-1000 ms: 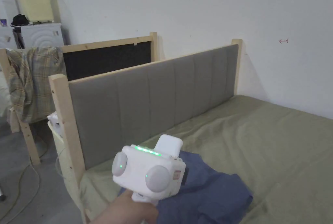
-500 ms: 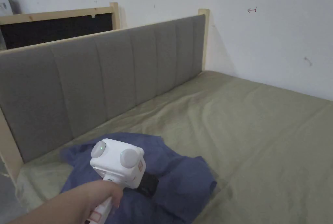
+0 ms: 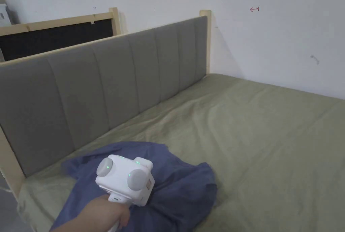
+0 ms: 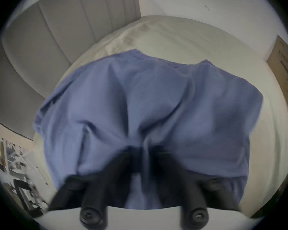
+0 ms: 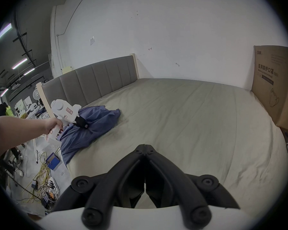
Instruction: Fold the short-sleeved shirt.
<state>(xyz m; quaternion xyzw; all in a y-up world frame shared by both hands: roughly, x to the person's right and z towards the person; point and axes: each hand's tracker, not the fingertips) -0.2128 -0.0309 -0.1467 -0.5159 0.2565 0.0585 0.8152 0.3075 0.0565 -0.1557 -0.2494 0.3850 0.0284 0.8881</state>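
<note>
Gripped in the left claw (image 4: 144, 152) is a pinched-up fold of the blue short-sleeved shirt (image 4: 156, 104); in the left gripper view both black jaws are seen pressed against the bunched cloth, from which creases fan outward. The white body of this claw (image 3: 125, 179) is held by a hand (image 3: 106, 213) at the lower left of the head view, directly over the garment. The shirt (image 3: 175, 189) is lying crumpled at the corner of the bed (image 3: 269, 135) where the grey padded headboard (image 3: 101, 84) meets the near left edge, and one part of it is draped over that edge (image 5: 68, 152), as is seen in the right gripper view. Farther right, the olive sheet is spread bare and lightly wrinkled. The right claw (image 5: 145, 148) is held above the near edge of the bed, well apart from the shirt, with its jaws brought together tip to tip and nothing between them. A cardboard box (image 5: 276, 87) is stood at the far right edge of the bed, against the white wall (image 3: 269, 23).
</note>
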